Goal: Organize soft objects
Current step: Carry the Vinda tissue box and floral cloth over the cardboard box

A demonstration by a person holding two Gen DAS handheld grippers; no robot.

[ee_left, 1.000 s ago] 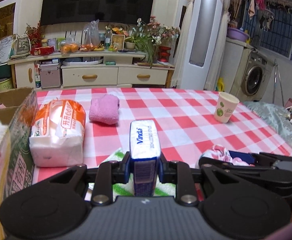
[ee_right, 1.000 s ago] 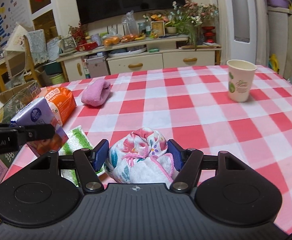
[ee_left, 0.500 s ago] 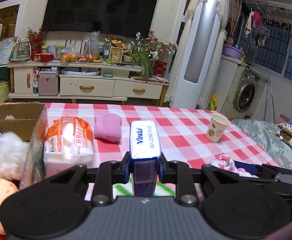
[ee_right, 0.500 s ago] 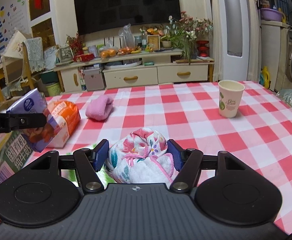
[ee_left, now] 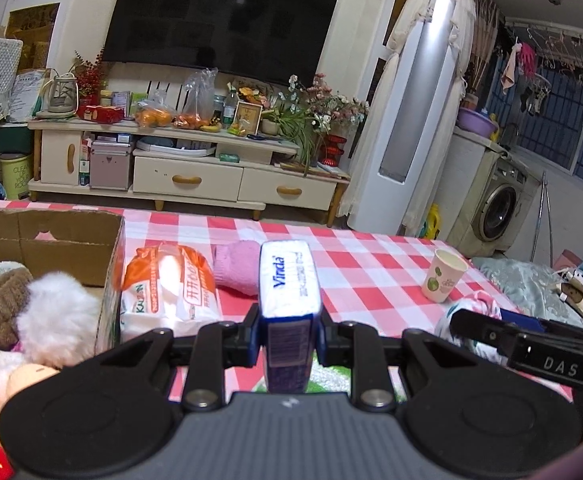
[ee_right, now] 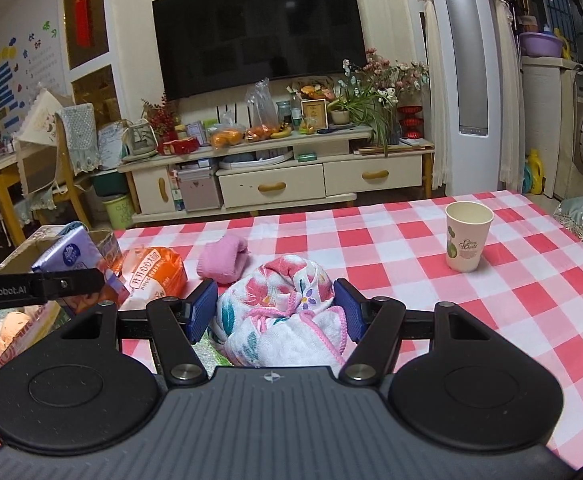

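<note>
While the left gripper (ee_left: 289,334) clamps a blue Vinda tissue pack (ee_left: 289,284) above the checked tablecloth (ee_right: 391,248), the right gripper (ee_right: 275,310) grips a floral cloth bundle (ee_right: 283,312) nearest the camera. Only the left wrist view looks into the cardboard box (ee_left: 51,240) of plush toys (ee_left: 47,316) at left; farther off lie an orange tissue pack (ee_left: 167,284), a pink rolled towel (ee_right: 223,258) and, at right, a paper cup (ee_right: 467,240).

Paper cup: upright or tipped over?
Upright. The cup stands on its base on the tablecloth, open rim facing up. Contents cannot be seen.
</note>
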